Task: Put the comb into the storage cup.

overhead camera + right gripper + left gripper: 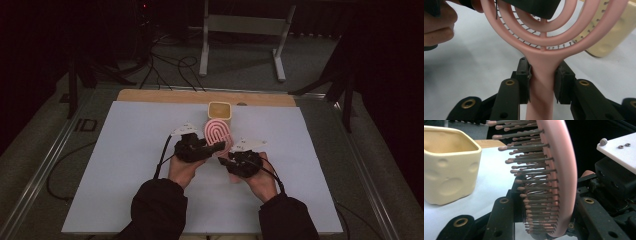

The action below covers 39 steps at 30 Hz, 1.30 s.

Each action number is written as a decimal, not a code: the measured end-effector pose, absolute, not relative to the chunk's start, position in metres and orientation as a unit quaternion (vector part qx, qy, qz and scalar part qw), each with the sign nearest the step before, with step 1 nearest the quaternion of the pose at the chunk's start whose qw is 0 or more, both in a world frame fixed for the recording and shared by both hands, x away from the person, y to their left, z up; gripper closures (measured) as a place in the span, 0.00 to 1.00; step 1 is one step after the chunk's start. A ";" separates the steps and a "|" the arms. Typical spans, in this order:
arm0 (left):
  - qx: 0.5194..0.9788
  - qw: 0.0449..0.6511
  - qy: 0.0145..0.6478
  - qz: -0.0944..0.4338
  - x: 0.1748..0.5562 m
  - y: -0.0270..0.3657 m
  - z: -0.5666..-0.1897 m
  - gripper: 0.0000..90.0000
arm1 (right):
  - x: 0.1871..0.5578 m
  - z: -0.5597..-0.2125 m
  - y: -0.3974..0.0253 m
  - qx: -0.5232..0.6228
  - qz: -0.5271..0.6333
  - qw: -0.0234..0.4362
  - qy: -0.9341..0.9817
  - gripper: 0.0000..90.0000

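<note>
From the high view, the pink hairbrush point(219, 133) sits lifted off the white table point(125, 165), just in front of the yellow cup point(219, 110), which serves as the landmark here. The left gripper point(212, 148) and right gripper point(231, 156) both meet at the brush's near end, probably so one steadies it while the other guides it toward the cup. Its long axis runs from the grippers away toward the cup, head leading.

In the left gripper view, the brush point(554, 177) stands edge-on between the black jaws, bristles point(529, 170) pointing at the cup point(449, 165) to the side. The jaws sit close on either side of the brush's lower edge (whether they truly pinch it I cannot tell).

In the right gripper view, the jaws are clamped on the handle point(541, 82), pads pressed to both sides. The ringed head point(544, 27) rises away from the jaws, with the cup point(611, 35) just behind it.
</note>
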<state>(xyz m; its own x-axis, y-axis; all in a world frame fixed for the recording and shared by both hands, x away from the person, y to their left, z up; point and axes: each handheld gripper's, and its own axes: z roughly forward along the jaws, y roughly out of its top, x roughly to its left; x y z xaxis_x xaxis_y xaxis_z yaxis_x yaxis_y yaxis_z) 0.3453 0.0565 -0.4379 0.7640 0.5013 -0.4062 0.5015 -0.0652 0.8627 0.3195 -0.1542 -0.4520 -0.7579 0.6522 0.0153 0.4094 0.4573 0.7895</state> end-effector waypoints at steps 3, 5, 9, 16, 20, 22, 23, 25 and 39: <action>0.729 0.591 0.347 0.000 0.346 0.057 -0.438 0.72 | 0.320 -0.452 -0.155 0.317 0.416 0.148 0.839 0.69; 0.728 0.591 0.348 0.001 0.346 0.057 -0.438 0.72 | 0.320 -0.451 -0.156 0.320 0.417 0.146 0.838 0.62; 0.727 0.591 0.349 0.001 0.346 0.058 -0.438 0.72 | 0.321 -0.451 -0.157 0.327 0.418 0.142 0.836 0.48; 0.725 0.592 0.352 0.002 0.347 0.059 -0.437 0.72 | 0.322 -0.450 -0.160 0.349 0.424 0.145 0.823 0.11; 0.722 0.594 0.355 0.005 0.348 0.061 -0.436 0.72 | 0.321 -0.450 -0.162 0.348 0.424 0.145 0.823 0.10; 0.721 0.595 0.355 0.004 0.348 0.062 -0.436 0.72 | 0.320 -0.449 -0.164 0.346 0.426 0.146 0.823 0.10; 0.721 0.595 0.356 0.005 0.348 0.062 -0.435 0.72 | 0.320 -0.449 -0.164 0.346 0.426 0.146 0.823 0.10; 0.721 0.594 0.356 0.006 0.348 0.064 -0.434 0.72 | 0.319 -0.449 -0.166 0.346 0.427 0.149 0.822 0.10; 0.719 0.594 0.360 0.016 0.352 0.072 -0.428 0.72 | 0.310 -0.455 -0.197 0.367 0.423 0.165 0.812 0.10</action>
